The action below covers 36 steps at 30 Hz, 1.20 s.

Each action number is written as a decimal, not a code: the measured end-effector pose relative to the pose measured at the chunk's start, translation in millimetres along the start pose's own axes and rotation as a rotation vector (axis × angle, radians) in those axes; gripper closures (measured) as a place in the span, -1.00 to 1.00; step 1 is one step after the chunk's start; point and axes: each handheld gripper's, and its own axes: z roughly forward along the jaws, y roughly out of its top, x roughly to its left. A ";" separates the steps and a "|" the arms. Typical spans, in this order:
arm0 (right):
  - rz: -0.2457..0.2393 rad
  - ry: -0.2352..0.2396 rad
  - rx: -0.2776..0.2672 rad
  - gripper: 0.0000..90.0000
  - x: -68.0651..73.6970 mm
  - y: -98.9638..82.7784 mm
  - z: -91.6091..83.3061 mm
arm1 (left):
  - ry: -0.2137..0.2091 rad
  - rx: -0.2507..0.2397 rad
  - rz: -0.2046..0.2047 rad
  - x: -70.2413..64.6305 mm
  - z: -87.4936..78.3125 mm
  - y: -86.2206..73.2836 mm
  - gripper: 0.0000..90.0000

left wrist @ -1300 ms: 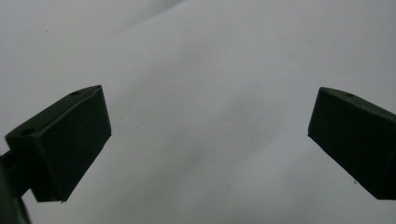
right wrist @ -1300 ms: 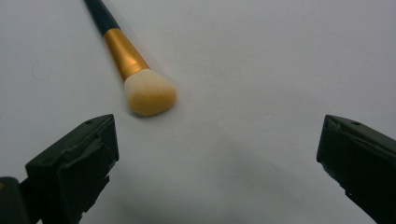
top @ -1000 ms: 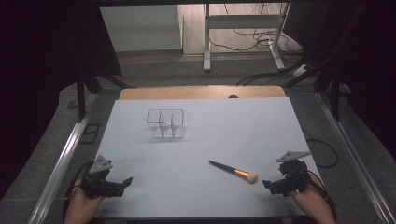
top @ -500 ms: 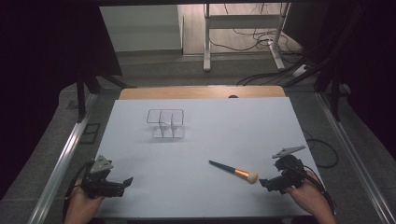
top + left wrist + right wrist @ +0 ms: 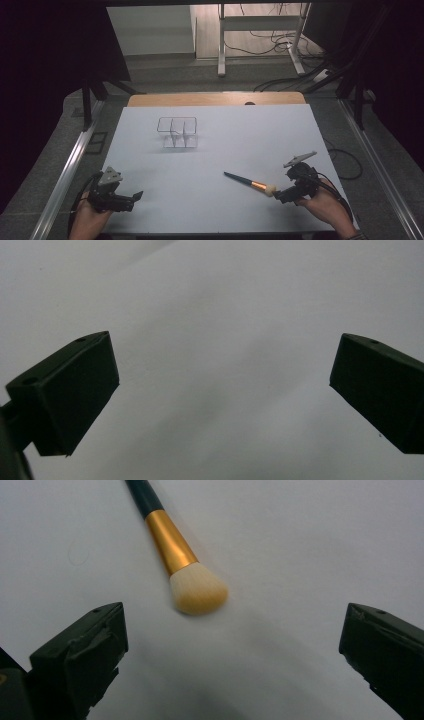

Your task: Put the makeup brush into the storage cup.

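Right gripper point(image 5: 232, 645) jaws spread wide, makeup brush point(image 5: 175, 555) lying just ahead between them; left gripper point(image 5: 225, 390) jaws spread over bare tabletop point(image 5: 225, 315).

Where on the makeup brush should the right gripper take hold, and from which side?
Probably the gold ferrule, just behind the bristles. The makeup brush lies flat, bristle end toward the right gripper, whose jaws stand open. Come from above, jaws straddling the shaft crosswise; the soft bristles would give.

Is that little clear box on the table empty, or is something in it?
Empty, as far as shows: the clear box reveals bare dividers inside, while the brush lies on the table.
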 end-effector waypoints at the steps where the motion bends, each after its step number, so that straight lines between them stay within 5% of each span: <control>1: 0.000 0.000 0.000 -1.00 0.0 0.0 0.0 | 0.000 0.000 0.000 0.0 0.0 0.0 -1.00; 15: -0.065 0.002 0.049 -1.00 10.5 20.8 9.9 | -0.005 0.001 -0.001 0.7 -0.3 0.0 -1.00; 36: -0.097 0.030 0.061 -0.95 22.1 44.8 25.0 | -0.027 0.010 0.001 0.2 1.1 0.1 -1.00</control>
